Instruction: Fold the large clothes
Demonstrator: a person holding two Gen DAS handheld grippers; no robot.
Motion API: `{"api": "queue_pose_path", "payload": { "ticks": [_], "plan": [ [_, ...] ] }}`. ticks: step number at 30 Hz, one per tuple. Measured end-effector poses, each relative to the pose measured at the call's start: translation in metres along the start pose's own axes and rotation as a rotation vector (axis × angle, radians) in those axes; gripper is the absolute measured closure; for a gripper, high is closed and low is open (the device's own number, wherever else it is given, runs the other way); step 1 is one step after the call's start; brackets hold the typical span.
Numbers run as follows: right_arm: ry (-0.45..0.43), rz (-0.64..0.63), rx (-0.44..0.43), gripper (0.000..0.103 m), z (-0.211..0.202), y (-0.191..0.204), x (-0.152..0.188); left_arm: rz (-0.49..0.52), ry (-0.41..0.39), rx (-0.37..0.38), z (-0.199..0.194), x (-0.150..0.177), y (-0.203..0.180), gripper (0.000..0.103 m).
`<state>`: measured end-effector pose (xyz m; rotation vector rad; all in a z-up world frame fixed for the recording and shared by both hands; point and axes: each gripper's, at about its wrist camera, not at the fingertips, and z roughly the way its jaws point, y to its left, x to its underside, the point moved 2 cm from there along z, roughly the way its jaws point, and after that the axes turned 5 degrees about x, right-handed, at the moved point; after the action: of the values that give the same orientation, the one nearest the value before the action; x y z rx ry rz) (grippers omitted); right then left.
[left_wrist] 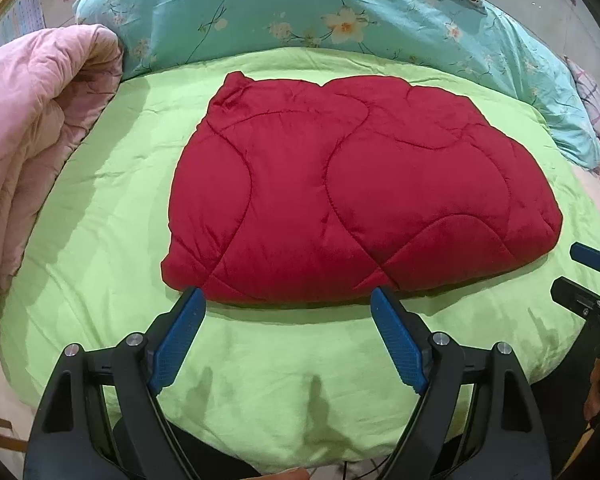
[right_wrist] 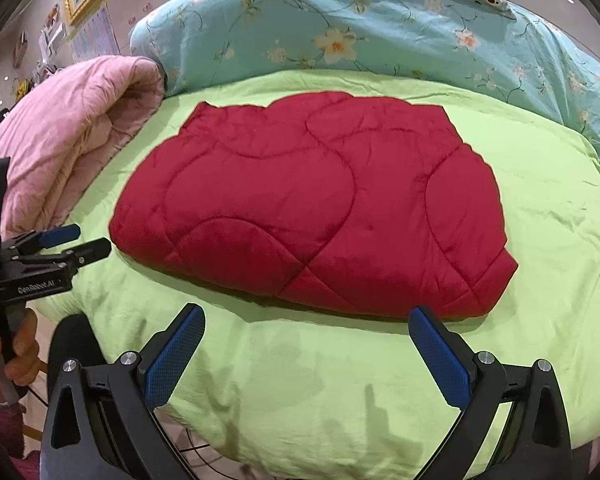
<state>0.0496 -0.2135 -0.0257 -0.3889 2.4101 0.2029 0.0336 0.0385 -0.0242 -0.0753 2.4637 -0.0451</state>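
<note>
A red quilted garment (left_wrist: 352, 188) lies folded into a thick rectangle in the middle of a green-sheeted bed (left_wrist: 100, 240); it also shows in the right wrist view (right_wrist: 316, 204). My left gripper (left_wrist: 286, 300) is open and empty, its fingertips just short of the garment's near edge. My right gripper (right_wrist: 306, 318) is open and empty, just before the same near edge, further right. The right gripper shows at the right edge of the left wrist view (left_wrist: 580, 272), and the left gripper at the left of the right wrist view (right_wrist: 84, 240).
A pink quilt (left_wrist: 32, 152) is piled on the bed's left side. A light blue floral duvet (left_wrist: 340, 16) lies along the far side. The green sheet (right_wrist: 560, 240) drops off at the near edge below the grippers.
</note>
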Motion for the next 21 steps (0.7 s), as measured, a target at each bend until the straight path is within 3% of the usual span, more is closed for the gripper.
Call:
{"api": "queue_pose_path", "payload": {
  "ticks": [21],
  "plan": [
    [0.020,0.004,0.001,0.000,0.031,-0.008,-0.024,0.014,-0.025,-0.028,0.015,-0.025,-0.003,0.018]
  ]
}}
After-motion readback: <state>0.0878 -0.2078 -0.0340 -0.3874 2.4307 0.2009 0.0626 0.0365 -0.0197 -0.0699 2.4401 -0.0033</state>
